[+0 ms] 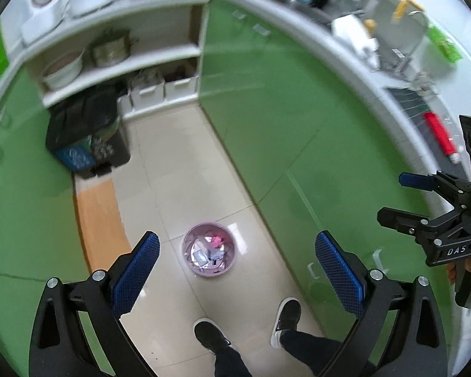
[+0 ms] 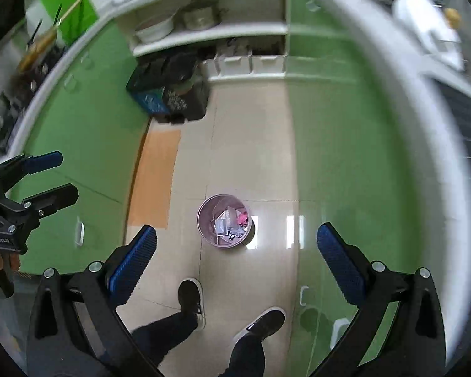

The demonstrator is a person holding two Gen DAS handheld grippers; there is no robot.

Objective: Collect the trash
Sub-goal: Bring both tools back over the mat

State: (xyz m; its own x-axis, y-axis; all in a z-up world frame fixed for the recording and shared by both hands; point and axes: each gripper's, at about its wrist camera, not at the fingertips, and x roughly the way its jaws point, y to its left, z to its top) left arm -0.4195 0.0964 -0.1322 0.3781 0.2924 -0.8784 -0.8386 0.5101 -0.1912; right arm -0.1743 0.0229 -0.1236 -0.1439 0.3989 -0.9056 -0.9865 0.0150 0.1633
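A small pink waste bin (image 1: 209,250) stands on the tiled floor between the green cabinets, with several scraps of trash inside. It also shows in the right wrist view (image 2: 224,224). My left gripper (image 1: 235,248) is open and empty, held high above the bin. My right gripper (image 2: 237,238) is open and empty too, also high above the floor. The right gripper shows at the right edge of the left wrist view (image 1: 389,198), and the left gripper at the left edge of the right wrist view (image 2: 69,176).
Green cabinet fronts (image 1: 267,100) line both sides of a narrow aisle. A black bin with bags (image 1: 88,138) stands at the far end under open shelves (image 1: 116,62). An orange floor patch (image 1: 97,213) lies left. The person's shoes (image 1: 210,333) are below. A red object (image 1: 439,135) lies on the counter.
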